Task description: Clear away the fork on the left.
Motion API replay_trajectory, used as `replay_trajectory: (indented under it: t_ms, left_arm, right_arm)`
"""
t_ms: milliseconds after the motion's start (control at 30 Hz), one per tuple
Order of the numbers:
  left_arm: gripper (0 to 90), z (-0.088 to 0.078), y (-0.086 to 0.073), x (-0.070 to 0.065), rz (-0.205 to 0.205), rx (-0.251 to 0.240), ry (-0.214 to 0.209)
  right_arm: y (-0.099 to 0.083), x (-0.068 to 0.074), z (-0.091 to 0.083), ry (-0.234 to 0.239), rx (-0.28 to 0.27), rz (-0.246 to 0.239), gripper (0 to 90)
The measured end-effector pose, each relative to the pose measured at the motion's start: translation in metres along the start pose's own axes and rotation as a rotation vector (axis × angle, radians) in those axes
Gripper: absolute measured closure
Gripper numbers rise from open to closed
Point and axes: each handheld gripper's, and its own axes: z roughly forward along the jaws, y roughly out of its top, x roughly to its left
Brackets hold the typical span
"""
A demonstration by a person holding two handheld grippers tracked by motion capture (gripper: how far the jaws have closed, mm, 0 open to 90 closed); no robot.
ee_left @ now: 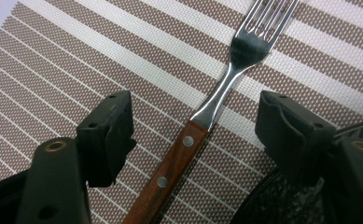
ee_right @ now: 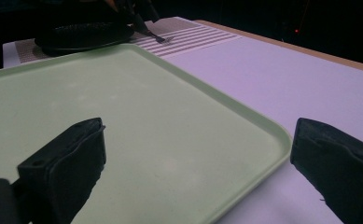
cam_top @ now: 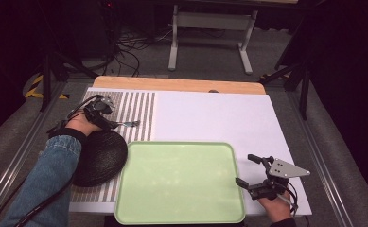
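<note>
Wooden-handled fork (ee_left: 202, 126) lies between the left gripper's (ee_left: 195, 126) spread jaws.

Light falls from overhead onto the table while the surrounding room stays dark. The pale green plastic tray (cam_top: 179, 182) carries a soft bright patch. Ahead of the left gripper (ee_left: 195, 128), the steel wood-handled fork (ee_left: 206, 109) gleams sharply; the near jaws look slightly soft. The right gripper view is dim, violet-tinted.
</note>
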Motion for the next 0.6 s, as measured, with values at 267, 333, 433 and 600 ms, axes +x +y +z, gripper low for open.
replay_trajectory:
  t_ms: [267, 333, 433, 600]
  left_arm:
    - [39.3, 0.0041, -0.0006, 0.0045, -0.012, 0.030, -0.040]
    - [42.8, 0.0065, -0.0011, 0.0048, -0.014, 0.066, -0.038]
    - [44.8, 0.0075, -0.0028, 0.0053, -0.025, 0.074, -0.051]
    - [47.1, 0.0078, -0.0069, 0.0064, -0.044, 0.051, -0.070]
  right_arm:
    - [-0.0028, 0.0014, -0.0037, 0.001, -0.007, 0.008, 4.0]
    - [-0.0029, 0.0014, -0.0046, 0.002, -0.008, 0.011, 4.0]
    - [-0.0032, 0.0010, -0.0041, 0.004, -0.008, 0.013, 4.0]
    - [-0.0032, 0.0004, -0.0022, -0.004, 0.004, 0.017, 4.0]
